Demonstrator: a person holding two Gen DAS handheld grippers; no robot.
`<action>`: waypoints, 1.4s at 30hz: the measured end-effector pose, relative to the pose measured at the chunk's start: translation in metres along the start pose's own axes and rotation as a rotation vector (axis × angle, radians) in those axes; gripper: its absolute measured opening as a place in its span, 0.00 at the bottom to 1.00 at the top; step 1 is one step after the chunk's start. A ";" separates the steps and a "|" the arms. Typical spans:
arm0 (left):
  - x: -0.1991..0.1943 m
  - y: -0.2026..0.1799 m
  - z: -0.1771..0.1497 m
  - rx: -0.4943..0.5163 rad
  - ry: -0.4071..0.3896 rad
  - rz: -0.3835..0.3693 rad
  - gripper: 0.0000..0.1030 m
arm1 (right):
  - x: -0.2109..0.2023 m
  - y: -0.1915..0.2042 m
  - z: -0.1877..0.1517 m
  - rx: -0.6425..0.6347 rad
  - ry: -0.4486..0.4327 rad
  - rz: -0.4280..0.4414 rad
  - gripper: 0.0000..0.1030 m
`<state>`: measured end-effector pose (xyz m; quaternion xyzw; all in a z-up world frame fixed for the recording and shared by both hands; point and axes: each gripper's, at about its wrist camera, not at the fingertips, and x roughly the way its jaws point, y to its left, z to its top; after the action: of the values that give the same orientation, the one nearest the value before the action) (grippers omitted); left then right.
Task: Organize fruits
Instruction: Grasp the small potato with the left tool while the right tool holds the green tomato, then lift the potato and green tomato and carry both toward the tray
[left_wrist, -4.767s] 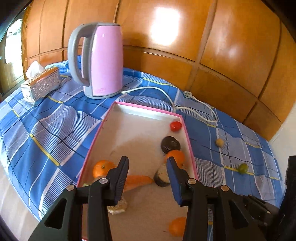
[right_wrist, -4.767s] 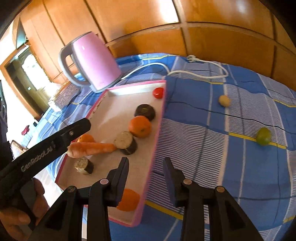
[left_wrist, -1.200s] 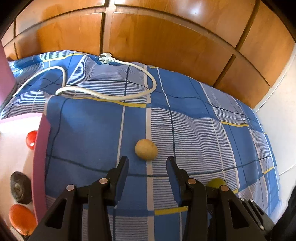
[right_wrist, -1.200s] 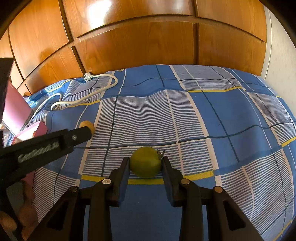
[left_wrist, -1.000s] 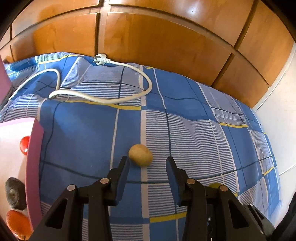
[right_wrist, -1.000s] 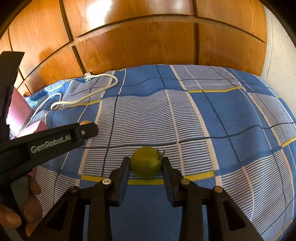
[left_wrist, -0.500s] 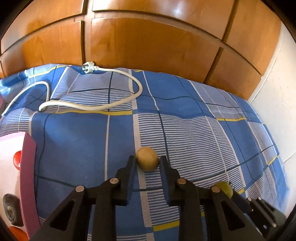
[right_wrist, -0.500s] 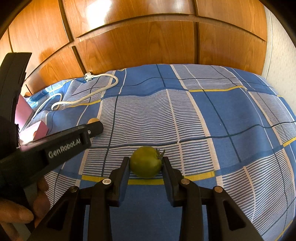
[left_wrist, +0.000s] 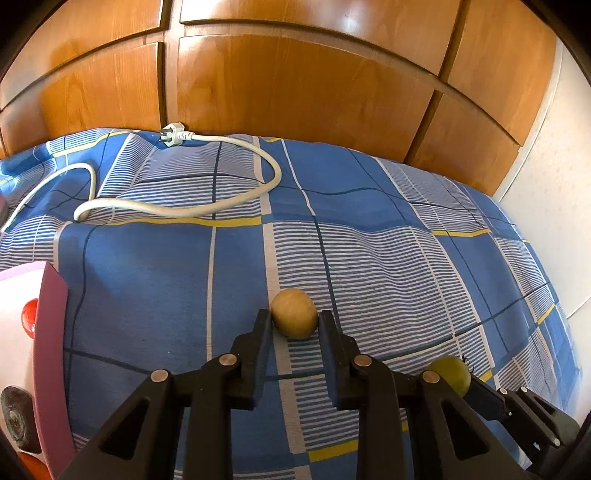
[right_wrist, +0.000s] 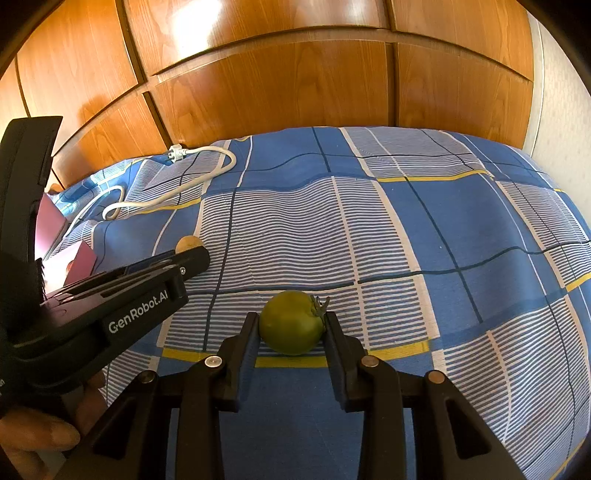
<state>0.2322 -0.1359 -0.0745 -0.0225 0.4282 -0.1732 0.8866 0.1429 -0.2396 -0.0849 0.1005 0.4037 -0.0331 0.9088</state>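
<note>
- The left claw (left_wrist: 293, 325) grips a tan round fruit (left_wrist: 294, 313); its jaws press both sides of it, low over the blue checked cloth (left_wrist: 369, 251).
- The right claw (right_wrist: 291, 326) is clamped on a green stemmed fruit (right_wrist: 291, 322), which also sits at cloth level, well apart from the tan one.
- At the left edge of the left wrist view, the pink tray (left_wrist: 51, 332) already holds a small red fruit (left_wrist: 28, 317), a dark round piece (left_wrist: 14, 413) and something orange at the bottom corner; the rest of its contents are out of view.
- Judging from this, most sorting looks done: these two strays seem the last ones off the tray.
- What is left: lift both, carry them to the tray, and let go inside its rim.
- A white power cord (left_wrist: 177, 206) lies beyond, clear of the likely path.
</note>
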 end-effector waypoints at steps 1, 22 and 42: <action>0.000 0.000 0.000 0.000 0.000 0.000 0.25 | 0.000 0.000 0.000 0.000 0.000 0.000 0.34; -0.022 -0.001 -0.024 0.011 0.027 0.020 0.23 | -0.008 0.003 -0.007 -0.040 0.008 -0.021 0.33; -0.082 -0.009 -0.102 0.023 0.026 0.022 0.23 | -0.047 0.007 -0.053 -0.115 0.029 -0.014 0.33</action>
<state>0.1037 -0.1068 -0.0755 -0.0053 0.4377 -0.1686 0.8832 0.0736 -0.2222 -0.0834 0.0458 0.4190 -0.0150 0.9067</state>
